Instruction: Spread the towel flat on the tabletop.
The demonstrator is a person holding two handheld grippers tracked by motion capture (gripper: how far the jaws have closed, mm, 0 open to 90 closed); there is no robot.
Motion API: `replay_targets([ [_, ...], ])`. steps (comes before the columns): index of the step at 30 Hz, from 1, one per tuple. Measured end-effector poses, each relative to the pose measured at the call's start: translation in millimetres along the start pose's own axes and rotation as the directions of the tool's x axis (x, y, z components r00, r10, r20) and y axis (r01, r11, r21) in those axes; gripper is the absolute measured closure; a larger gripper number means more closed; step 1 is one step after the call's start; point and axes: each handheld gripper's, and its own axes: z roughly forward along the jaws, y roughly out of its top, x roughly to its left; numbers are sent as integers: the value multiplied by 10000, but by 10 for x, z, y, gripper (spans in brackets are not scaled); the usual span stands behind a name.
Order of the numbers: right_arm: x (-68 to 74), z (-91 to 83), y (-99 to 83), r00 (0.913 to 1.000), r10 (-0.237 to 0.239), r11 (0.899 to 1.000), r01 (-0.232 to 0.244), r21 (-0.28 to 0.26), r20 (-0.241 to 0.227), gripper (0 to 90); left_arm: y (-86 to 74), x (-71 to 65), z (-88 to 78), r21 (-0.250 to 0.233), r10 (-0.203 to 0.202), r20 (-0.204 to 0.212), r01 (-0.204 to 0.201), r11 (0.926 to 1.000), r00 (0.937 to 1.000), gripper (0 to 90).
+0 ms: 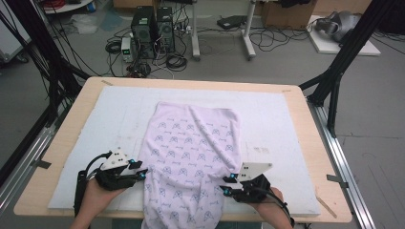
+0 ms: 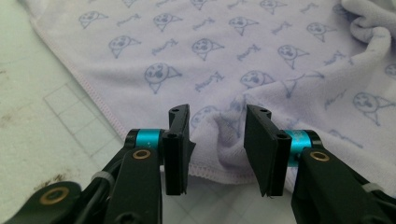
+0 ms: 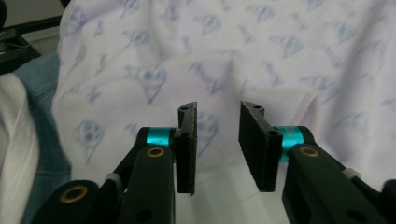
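Observation:
A pale lilac towel (image 1: 191, 152) with a small blue print lies lengthwise down the middle of the table, and its near end hangs over the front edge. My left gripper (image 1: 143, 172) sits at the towel's left hem near the front. In the left gripper view its jaws (image 2: 217, 114) stand apart with a raised fold of towel (image 2: 224, 56) between them, and the pads do not press on it. My right gripper (image 1: 225, 183) is at the towel's right side near the front. Its jaws (image 3: 218, 109) are apart over the towel (image 3: 210, 46), with nothing pinched.
A white gridded mat (image 1: 286, 124) covers the wooden tabletop (image 1: 313, 129). Black frame posts (image 1: 344, 57) flank the table. Computer towers (image 1: 153, 31) and cables lie on the floor beyond. The person's blue and white clothing (image 3: 37, 121) is close to the front edge.

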Motion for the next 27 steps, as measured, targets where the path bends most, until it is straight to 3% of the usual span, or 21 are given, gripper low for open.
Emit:
replay_targets([
  [4, 111, 143, -96, 9998, -12, 9988, 22, 483, -207, 671, 0, -29, 28, 40, 76, 86, -77, 10000, 9999, 597],
  [7, 138, 200, -109, 9997, -54, 9994, 62, 328, -236, 840, 9, -43, 50, 64, 163, 131, -164, 9998, 9998, 598],
  [9, 153, 205, -85, 9994, -118, 9992, 130, 383, -322, 874, 11, -40, 60, 93, 174, 160, -176, 9998, 9997, 599],
  [14, 211, 108, 45, 9971, -324, 9994, 317, -118, -688, 877, 9, -39, 63, 72, 169, 193, -171, 9998, 9997, 600],
  [17, 294, 99, 202, 9935, -797, 9967, 780, -238, -809, 875, 19, -54, 82, 52, 193, 228, -195, 9998, 9996, 600],
  [19, 323, 172, 290, 9897, -1180, 9930, 1175, -110, -814, 873, 26, -69, 98, 54, 259, 321, -261, 9996, 9991, 600],
  [24, 306, 483, 359, 9859, -1425, 9874, 1478, 563, -882, 867, 30, -104, 147, 129, 358, 444, -364, 9993, 9984, 599],
  [27, 259, 574, 343, 9872, -1225, 9900, 1288, 575, -1025, 843, 34, -93, 147, 143, 384, 470, -391, 9991, 9982, 598],
])
